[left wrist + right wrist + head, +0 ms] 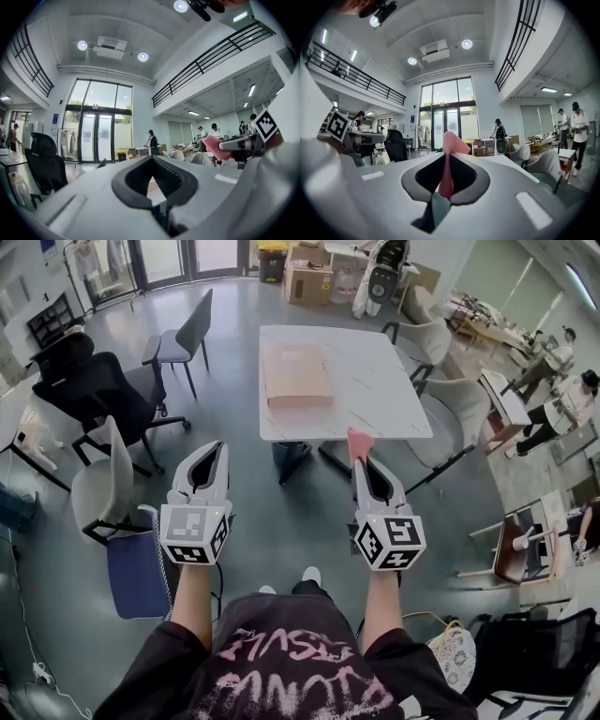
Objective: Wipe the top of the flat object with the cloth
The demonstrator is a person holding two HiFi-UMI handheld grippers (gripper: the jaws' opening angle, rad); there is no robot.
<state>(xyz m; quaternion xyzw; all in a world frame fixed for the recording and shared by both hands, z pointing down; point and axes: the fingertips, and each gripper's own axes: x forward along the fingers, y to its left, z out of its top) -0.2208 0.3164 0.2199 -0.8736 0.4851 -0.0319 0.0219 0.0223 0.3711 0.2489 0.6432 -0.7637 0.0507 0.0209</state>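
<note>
1. Head view: the flat box [297, 376] lies on the white table [384, 390], well apart from both claws, which are held over the floor in front of the person. My guess at the main risk is that the walk-up ends with a claw or a leg knocking the chair [183, 334] or the table edge. The right claw [360, 452] is clenched on the pink cloth [357, 439], with only 1 small tuft showing past its tips. The left claw [212, 452] looks closed.

2. Left gripper view: the 2 jaws seem to meet at their tips with nothing between them, though the wide lens makes this hard to confirm. An idle left claw could bump the box and slide it during wiping.

3. Right gripper view: the jaws pinch the cloth [451, 144] along a narrow strip. With so little cloth free, hard plastic may scrape the box top, or the cloth may slip out under pressure.
</note>
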